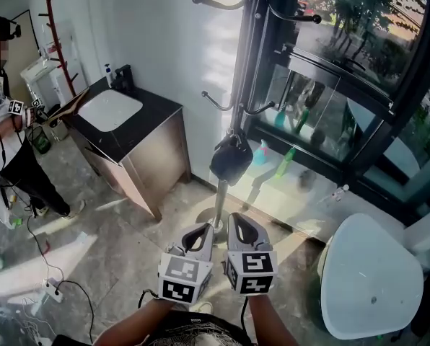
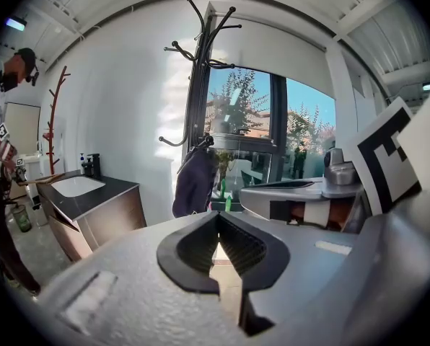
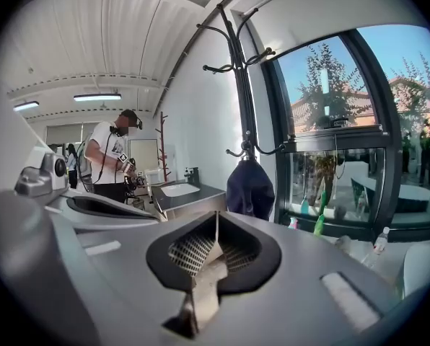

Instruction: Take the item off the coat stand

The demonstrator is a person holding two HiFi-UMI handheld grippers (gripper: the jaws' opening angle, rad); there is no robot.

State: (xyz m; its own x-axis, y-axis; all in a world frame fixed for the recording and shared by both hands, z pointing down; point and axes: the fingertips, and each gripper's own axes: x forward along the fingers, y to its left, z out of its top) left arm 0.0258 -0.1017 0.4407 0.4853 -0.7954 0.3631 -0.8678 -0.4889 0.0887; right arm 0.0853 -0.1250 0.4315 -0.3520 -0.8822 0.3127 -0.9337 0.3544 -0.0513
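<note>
A black coat stand (image 1: 238,85) rises in front of the window. A dark bag (image 1: 231,161) hangs from one of its lower hooks. My left gripper (image 1: 203,231) and right gripper (image 1: 237,222) are held side by side low in the head view, short of the stand's base. Both are shut with nothing between the jaws. In the left gripper view the bag (image 2: 195,182) hangs beyond the closed left gripper (image 2: 216,220), well apart from it. In the right gripper view the bag (image 3: 249,187) and the stand (image 3: 240,78) are straight ahead of the closed right gripper (image 3: 216,222).
A dark cabinet with a white sink (image 1: 110,110) stands left of the stand. A person (image 1: 6,121) works at the far left beside a brown wooden coat stand (image 1: 56,27). A white round table (image 1: 370,276) is at the right. Bottles (image 1: 286,162) stand by the window. A power strip (image 1: 53,288) lies on the floor.
</note>
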